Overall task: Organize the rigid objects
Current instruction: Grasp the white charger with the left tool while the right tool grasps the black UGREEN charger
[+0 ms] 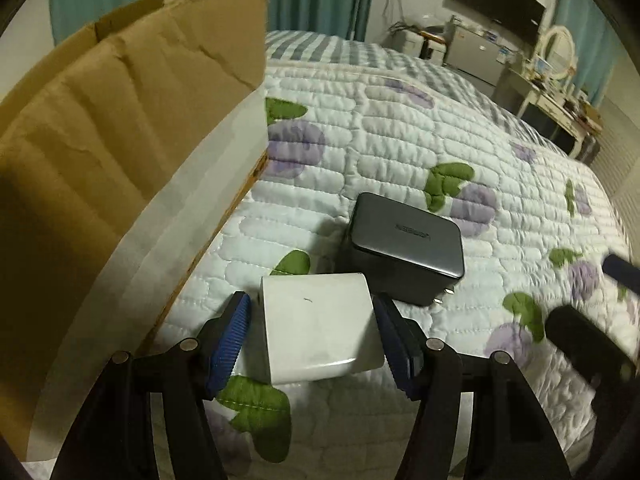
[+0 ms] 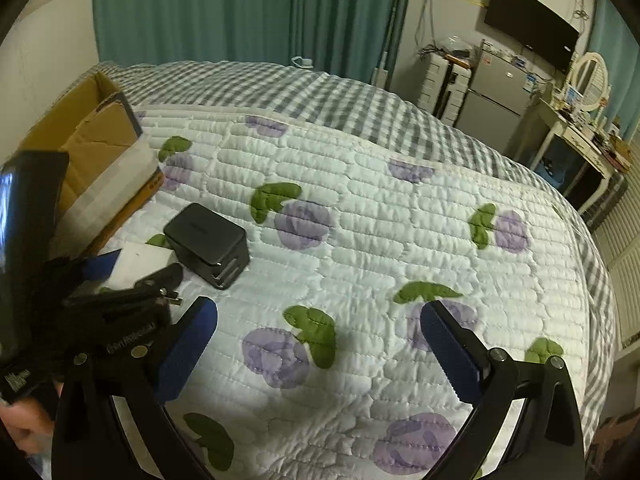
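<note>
A white charger (image 1: 320, 328) lies flat on the quilt between the blue pads of my left gripper (image 1: 310, 300). The right pad is against its side, while a thin gap shows at the left pad (image 1: 230, 332). Just behind it lies a black charger (image 1: 404, 240), prongs toward me, also seen in the right wrist view (image 2: 206, 240). An open cardboard box (image 1: 120, 120) stands close on the left. My right gripper (image 2: 319, 309) hovers open over bare quilt, nothing between its fingers, to the right of both chargers.
The flowered quilt (image 2: 360, 220) covers a bed with a checked blanket (image 2: 280, 88) at its far end. Green curtains (image 2: 240, 8), a fridge (image 2: 496, 92) and a dressing table (image 2: 576, 136) stand beyond the bed. A hand (image 2: 24, 428) shows at lower left.
</note>
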The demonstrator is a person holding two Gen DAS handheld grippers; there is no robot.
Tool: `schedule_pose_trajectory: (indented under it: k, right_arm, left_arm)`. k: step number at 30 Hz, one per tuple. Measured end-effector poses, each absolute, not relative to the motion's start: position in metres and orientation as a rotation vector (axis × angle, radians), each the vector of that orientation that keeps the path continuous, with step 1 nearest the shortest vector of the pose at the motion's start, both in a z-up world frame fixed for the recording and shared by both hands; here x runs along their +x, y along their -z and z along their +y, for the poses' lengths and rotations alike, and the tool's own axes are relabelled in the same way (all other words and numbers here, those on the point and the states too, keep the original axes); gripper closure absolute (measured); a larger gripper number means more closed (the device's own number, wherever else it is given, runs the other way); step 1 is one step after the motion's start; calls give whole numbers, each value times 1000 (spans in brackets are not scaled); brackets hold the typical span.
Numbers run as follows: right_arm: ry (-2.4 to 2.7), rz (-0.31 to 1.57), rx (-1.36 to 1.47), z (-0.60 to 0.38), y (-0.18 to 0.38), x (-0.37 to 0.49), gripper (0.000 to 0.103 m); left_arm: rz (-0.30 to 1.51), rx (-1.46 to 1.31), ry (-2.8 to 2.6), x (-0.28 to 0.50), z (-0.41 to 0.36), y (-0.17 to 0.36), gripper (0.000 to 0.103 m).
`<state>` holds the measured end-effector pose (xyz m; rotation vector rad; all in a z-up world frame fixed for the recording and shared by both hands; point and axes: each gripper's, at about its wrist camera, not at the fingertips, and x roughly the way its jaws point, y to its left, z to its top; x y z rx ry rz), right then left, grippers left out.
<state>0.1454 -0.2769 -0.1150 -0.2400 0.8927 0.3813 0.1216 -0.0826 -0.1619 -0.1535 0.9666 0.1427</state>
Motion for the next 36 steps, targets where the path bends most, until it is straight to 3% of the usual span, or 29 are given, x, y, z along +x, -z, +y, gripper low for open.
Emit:
schedule_pose_trajectory:
  k: [11,23,24,25,36]
  right_arm:
    - [-645,837,-404,-224,123,158,1]
    - [-720,848,-633,-160,167,169,2]
    - [-720,852,-643,-158,170,171,5]
    - [-726,860,-645,-157,172,172,15]
    - [-641,906,-556,-184,159,162,56]
  left_arm:
    - [949,-260,-243,56,-63,148,48]
    - [953,-325,-333,46,-50,153,48]
    - [954,-324,-333,46,-49,153,49]
    - [952,-325,-334,48,-50,152,49]
    - [955,-292,-337,47,-57,149,49]
